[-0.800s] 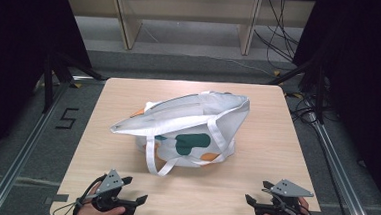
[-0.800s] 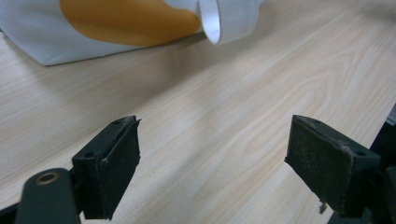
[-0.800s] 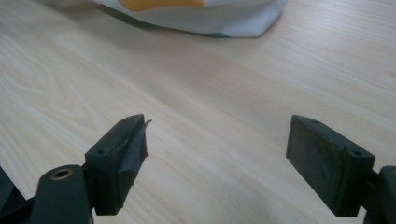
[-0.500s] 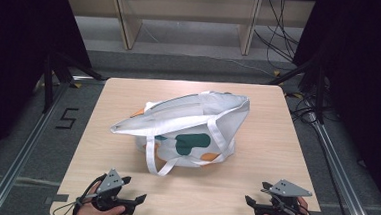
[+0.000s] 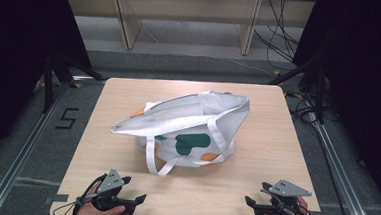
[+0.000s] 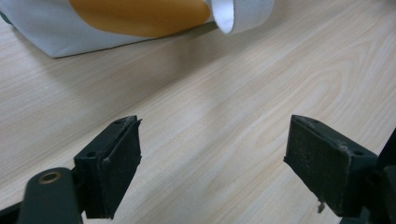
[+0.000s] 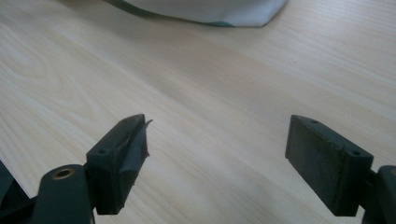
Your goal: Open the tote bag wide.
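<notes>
A white tote bag (image 5: 192,127) with green and orange patches lies on its side in the middle of the wooden table (image 5: 275,158), one strap looping toward the front. My left gripper (image 5: 133,200) rests at the front left edge, open, nothing between its jaws. In the left gripper view (image 6: 212,158) the bag's orange patch (image 6: 140,16) and a strap end (image 6: 224,14) lie ahead. My right gripper (image 5: 249,203) sits at the front right edge, also open. The right gripper view (image 7: 217,161) shows the tote bag's lower corner (image 7: 219,11) beyond bare wood.
Metal rails (image 5: 25,152) run along both sides of the table. Wooden shelf legs (image 5: 126,26) and cables (image 5: 278,37) stand on the floor behind it. A black "5" mark (image 5: 67,118) lies on the floor to the left.
</notes>
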